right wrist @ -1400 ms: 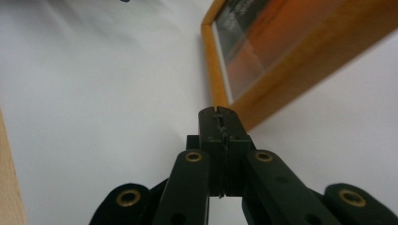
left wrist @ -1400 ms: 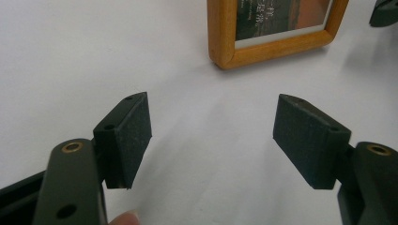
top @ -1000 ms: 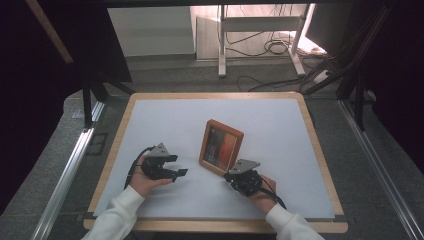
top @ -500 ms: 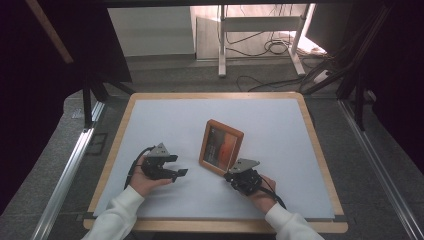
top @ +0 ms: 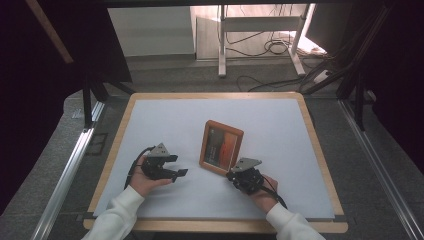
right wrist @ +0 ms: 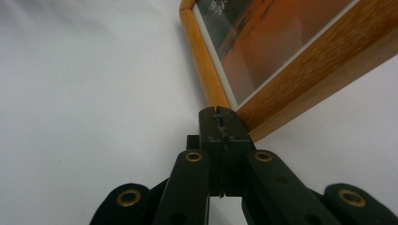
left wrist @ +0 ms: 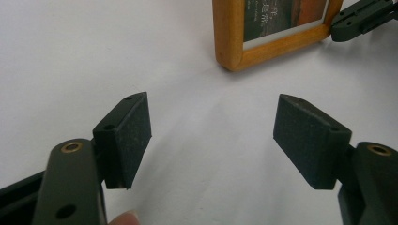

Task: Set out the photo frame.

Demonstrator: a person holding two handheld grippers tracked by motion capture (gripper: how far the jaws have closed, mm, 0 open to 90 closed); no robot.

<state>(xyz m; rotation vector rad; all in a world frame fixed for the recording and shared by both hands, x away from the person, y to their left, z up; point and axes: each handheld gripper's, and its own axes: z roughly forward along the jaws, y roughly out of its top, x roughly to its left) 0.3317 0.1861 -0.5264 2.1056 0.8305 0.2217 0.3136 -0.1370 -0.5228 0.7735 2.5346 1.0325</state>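
Resting on the white table sheet (top: 280,120), the wooden-framed orange picture (top: 222,147) had the closed right gripper (right wrist: 220,123) at its near corner; the left gripper (left wrist: 211,136) gaped empty. A nudge might skid the frame away.

Overhead cam fwd-down; gripper cams close, frame (top: 221,147) shared

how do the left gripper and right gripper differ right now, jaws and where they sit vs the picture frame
The left gripper has its jaws spread wide with bare white table between the pads; the right gripper has its jaws pressed shut together. The left gripper sits apart from the wooden picture frame, off to its left in the high view; the right gripper's closed tip is right at the frame's near corner. Both are black, hand-held and low over the table.
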